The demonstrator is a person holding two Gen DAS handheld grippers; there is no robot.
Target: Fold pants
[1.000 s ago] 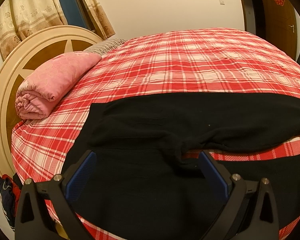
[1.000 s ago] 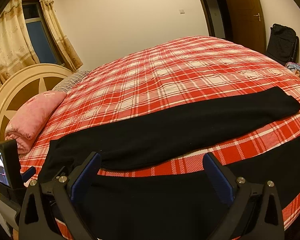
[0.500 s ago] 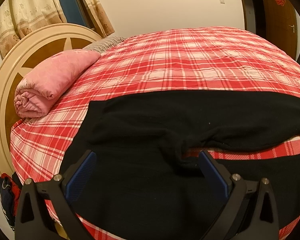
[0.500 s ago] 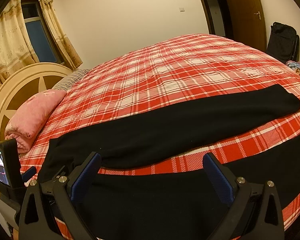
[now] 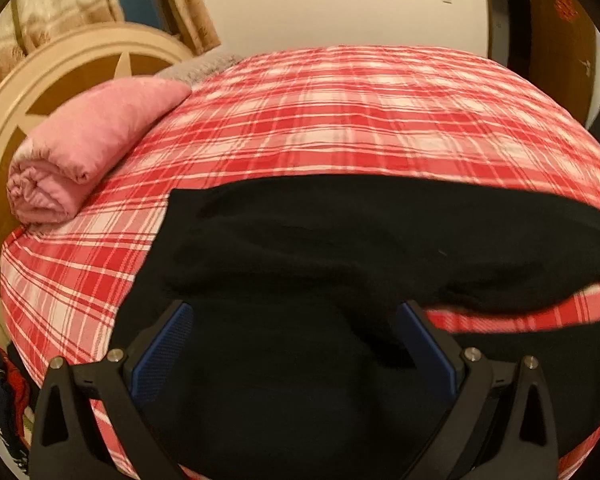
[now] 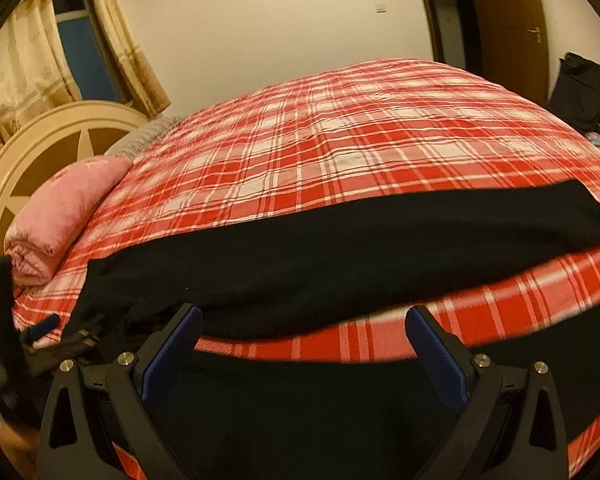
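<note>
- Now the black pants (image 5: 340,240) are seen spread across the lower half of both frames on the red plaid bed (image 5: 340,112), waistband toward the left, legs running off to the right.
- Compared with the views a second ago, both cameras have been brought closer and slightly lower; the pants fill more of each frame, and motion blur is noted along the fabric edges.
- The left hand-held gripper (image 5: 300,344) is held with its blue pads (image 5: 160,352) wide apart over the crotch and seat area at lower centre; nothing is clamped between them.
- The right hand-held gripper (image 6: 304,348) is likewise spread apart, poised over the near leg, with the far leg (image 6: 380,248) and a strip of plaid visible beyond its tips.
- The two legs are seen lying apart, with bedding showing between them, so no fold is judged to have been made yet.
- The approach is taken to mean a grasp is being set up, probably on the near leg, so that it can be laid over the far one.
- A rolled pink blanket (image 5: 88,152) is left at the upper left, well apart from the pants.
</note>
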